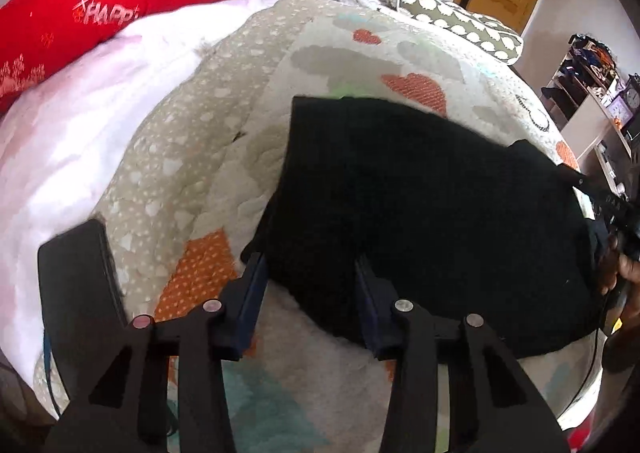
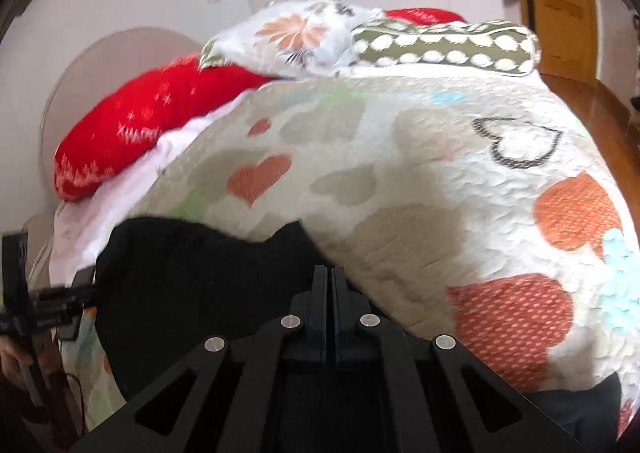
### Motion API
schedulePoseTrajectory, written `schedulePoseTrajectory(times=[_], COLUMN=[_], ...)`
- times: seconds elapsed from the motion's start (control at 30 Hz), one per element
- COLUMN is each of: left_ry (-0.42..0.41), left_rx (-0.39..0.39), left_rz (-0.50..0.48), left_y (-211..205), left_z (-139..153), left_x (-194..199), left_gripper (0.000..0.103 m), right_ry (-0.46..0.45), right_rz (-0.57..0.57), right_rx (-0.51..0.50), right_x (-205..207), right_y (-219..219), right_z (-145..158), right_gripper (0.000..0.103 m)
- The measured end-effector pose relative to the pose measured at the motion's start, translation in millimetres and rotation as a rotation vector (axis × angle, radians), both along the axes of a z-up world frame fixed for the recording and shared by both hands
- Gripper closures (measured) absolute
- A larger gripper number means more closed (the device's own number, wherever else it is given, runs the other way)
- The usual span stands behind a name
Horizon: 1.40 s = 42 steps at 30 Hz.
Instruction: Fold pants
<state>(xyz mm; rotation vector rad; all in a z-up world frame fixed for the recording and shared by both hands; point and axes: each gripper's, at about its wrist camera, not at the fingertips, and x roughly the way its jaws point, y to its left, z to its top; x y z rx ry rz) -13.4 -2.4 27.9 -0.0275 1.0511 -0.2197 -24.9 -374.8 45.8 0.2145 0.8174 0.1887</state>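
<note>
The black pants [image 1: 420, 213] lie on the heart-patterned quilt [image 1: 224, 157] of the bed, already doubled into a broad dark slab whose squared far corner sits near the quilt's middle and whose near edge falls toward me. My left gripper [image 1: 310, 277] stands with its jaws parted, nothing pinched; one finger rests over the slab's left edge, the other over the cloth itself. My right gripper [image 2: 329, 285] is fully closed, its fingers pressed flat together above the dark fabric; whether a layer is trapped between them I cannot tell, as the cloth and the fingers are equally black. In my judgement the step in hand is taking hold of the near edge for the next fold. To do it well, I should seat the left jaws squarely across the edge so that all layers are caught, close firmly, then lift both sides level and carry them together to the far edge, keeping corners matched. A dark flat object [image 1: 76, 285] lies left, well clear.
</note>
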Motion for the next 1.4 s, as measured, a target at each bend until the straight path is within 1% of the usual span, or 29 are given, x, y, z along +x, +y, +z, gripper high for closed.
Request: schedulePoseTrajectory(times=[0.07, 0.1, 0.2, 0.23, 0.27, 0.3, 0.33, 0.37, 0.43, 0.5, 0.53, 0.57, 0.6, 0.63, 0.67, 0.7, 0.8, 0.83, 0.87, 0.9, 0.97, 1.07, 1.1, 1.13, 1.17, 1.2, 1.27, 1.33, 1.4], left_ry=[0.021, 0.017, -0.011, -0.008, 0.003, 0.012, 0.01, 0.007, 0.005, 0.002, -0.002, -0.004, -0.003, 0.001, 0.002, -0.004, -0.029, -0.02, -0.005, 0.016, 0.035, -0.006, -0.014, -0.028, -0.041, -0.051, -0.071, -0.067, -0.059], left_rx=[-0.015, -0.007, 0.019, 0.013, -0.007, -0.033, -0.037, -0.038, -0.032, -0.015, -0.005, -0.002, -0.004, -0.016, -0.024, -0.029, -0.015, -0.006, -0.002, -0.004, -0.025, -0.03, -0.026, -0.03, -0.043, -0.058, -0.087, -0.078, -0.066], left_rz=[0.012, 0.013, -0.002, -0.003, -0.007, -0.004, 0.0, 0.001, 0.005, 0.005, 0.005, 0.004, 0.002, -0.004, -0.009, -0.017, -0.011, 0.002, 0.016, 0.038, 0.076, 0.084, 0.09, 0.096, 0.1, 0.103, 0.1, 0.093, 0.093], left_y=[3, 2, -1, 0, 2, 6, 7, 7, 5, 0, -2, -3, -4, -3, -2, -1, 4, 5, 8, 11, 17, 21, 21, 21, 21, 20, 17, 8, 3], left_z=[-6, -5, 3, 3, 3, 3, 4, 5, 5, 5, 5, 5, 5, 6, 8, 11, 16, 12, 7, 1, -2, 12, 16, 21, 25, 29, 34, 33, 31], left_x=[3, 3, -3, -4, -4, -5, -6, -6, -5, -5, -6, -5, -5, -6, -7, -10, -16, -14, -10, -7, -5, -16, -18, -21, -22, -23, -23, -20, -15], left_gripper=[0.063, 0.063, 0.064, 0.075, 0.079, 0.079, 0.079, 0.079, 0.079, 0.08, 0.081, 0.082, 0.084, 0.088, 0.09, 0.093, 0.093, 0.093, 0.093, 0.093, 0.093, 0.091, 0.084, 0.066, 0.056, 0.042, 0.04, 0.035, 0.035], right_ry=[0.042, 0.058, 0.043, 0.045, 0.048, 0.044, 0.04, 0.033, 0.009, 0.023, 0.04, 0.06, 0.083, 0.096, 0.091, 0.06, -0.012, -0.012, 0.013, 0.04, 0.095, 0.043, 0.009, -0.021, -0.036, -0.05, -0.064, -0.068, -0.079], right_rz=[-0.002, 0.011, 0.032, 0.029, 0.019, 0.013, 0.006, -0.002, 0.006, 0.041, 0.056, 0.072, 0.083, 0.083, 0.08, 0.079, 0.046, 0.034, 0.03, 0.019, 0.012, 0.047, 0.075, 0.102, 0.124, 0.169, 0.312, 0.396, 0.436], right_rx=[-0.004, -0.023, -0.075, -0.086, -0.099, -0.094, -0.082, -0.057, -0.017, -0.022, -0.032, -0.039, -0.053, -0.073, -0.083, -0.065, -0.009, 0.003, -0.01, -0.034, -0.058, -0.037, -0.026, -0.01, 0.003, 0.012, 0.001, -0.034, -0.072], right_x=[8, 11, 6, 6, 4, 2, 1, 1, 5, 16, 23, 30, 36, 40, 40, 34, 21, 22, 28, 34, 39, 15, 0, -15, -24, -38, -67, -86, -94], right_y=[0, 5, 16, 16, 15, 13, 11, 9, 10, 21, 28, 36, 41, 45, 47, 45, 35, 32, 33, 36, 39, 43, 47, 52, 57, 66, 100, 126, 143], right_z=[-9, -14, -11, -10, -8, -6, -3, 0, 3, 0, -4, -10, -16, -20, -20, -14, 2, 1, -7, -15, -27, -6, 6, 14, 19, 24, 25, 20, 12], right_gripper=[0.102, 0.102, 0.102, 0.101, 0.097, 0.096, 0.092, 0.065, 0.033, 0.037, 0.044, 0.068, 0.085, 0.099, 0.1, 0.1, 0.1, 0.099, 0.094, 0.093, 0.079, 0.07, 0.068, 0.059, 0.052, 0.052, 0.052, 0.052, 0.053])
